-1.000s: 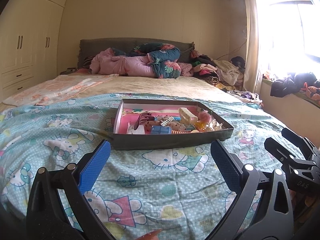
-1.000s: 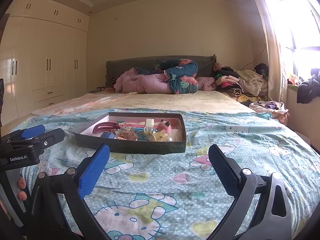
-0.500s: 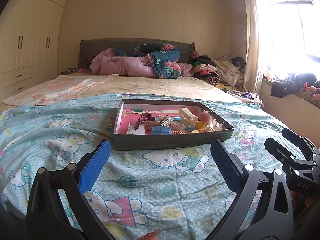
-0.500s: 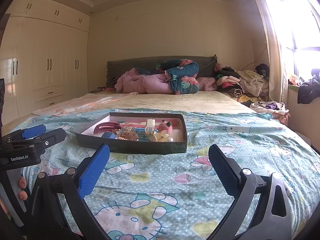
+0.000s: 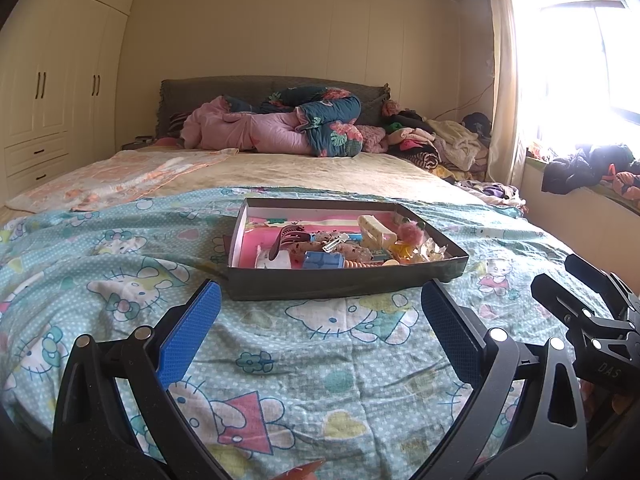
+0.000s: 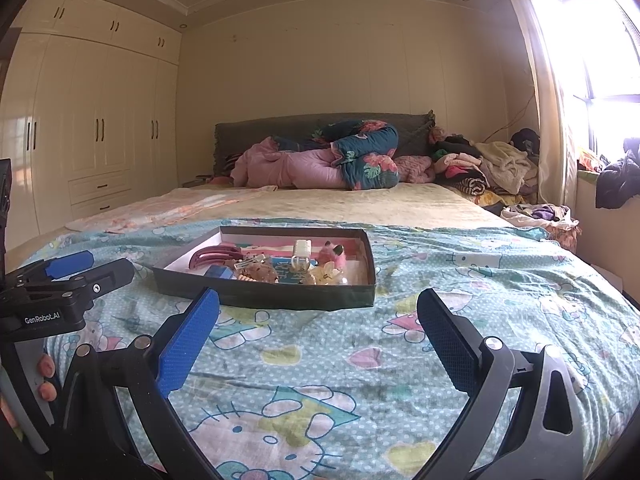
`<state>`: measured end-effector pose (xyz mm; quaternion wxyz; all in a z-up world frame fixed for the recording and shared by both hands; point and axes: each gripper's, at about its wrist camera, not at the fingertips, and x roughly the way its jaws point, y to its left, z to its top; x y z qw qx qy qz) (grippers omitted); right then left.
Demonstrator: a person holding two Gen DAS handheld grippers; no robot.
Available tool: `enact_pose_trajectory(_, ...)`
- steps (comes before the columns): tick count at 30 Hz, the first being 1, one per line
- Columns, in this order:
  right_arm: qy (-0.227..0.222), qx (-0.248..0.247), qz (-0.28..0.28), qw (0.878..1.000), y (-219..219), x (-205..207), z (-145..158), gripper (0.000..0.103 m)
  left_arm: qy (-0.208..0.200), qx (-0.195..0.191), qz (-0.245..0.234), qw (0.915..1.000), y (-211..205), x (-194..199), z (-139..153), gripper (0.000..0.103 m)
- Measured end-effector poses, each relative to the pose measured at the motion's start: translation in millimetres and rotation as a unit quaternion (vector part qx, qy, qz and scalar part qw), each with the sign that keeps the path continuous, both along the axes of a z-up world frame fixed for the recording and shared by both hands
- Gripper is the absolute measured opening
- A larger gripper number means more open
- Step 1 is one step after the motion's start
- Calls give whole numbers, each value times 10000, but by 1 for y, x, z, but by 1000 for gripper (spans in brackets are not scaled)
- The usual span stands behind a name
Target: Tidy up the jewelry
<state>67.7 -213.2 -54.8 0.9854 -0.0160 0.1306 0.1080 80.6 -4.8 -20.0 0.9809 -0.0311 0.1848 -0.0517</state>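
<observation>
A shallow dark tray point(image 5: 344, 283) with a pink inside sits on the bed's blue cartoon-print cover; it also shows in the right wrist view point(image 6: 264, 295). It holds several hair clips and trinkets: a maroon claw clip point(image 6: 214, 255), a cream claw clip point(image 5: 374, 232), a blue box point(image 5: 323, 260), a pink fluffy piece point(image 5: 410, 234). My left gripper point(image 5: 320, 306) is open and empty, just short of the tray's near wall. My right gripper point(image 6: 318, 312) is open and empty, near the tray's front right. Each gripper shows at the edge of the other's view.
The bed cover point(image 5: 300, 344) spreads under both grippers. Rolled quilts point(image 5: 280, 128) and a heap of clothes point(image 5: 436, 140) lie at the headboard. A wardrobe point(image 6: 92, 128) stands on the left, a bright window and sill point(image 5: 580, 160) on the right.
</observation>
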Motion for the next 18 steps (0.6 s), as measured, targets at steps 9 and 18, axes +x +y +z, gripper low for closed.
enact_pose_trajectory(9,-15,1,8,10000,-1,-1,-1,97,-2,5,7,10000,0,0,0,92)
enact_pose_trajectory(18,-9,0,29,10000,0,-1,1,97,-7,5,9,10000,0,0,1,92)
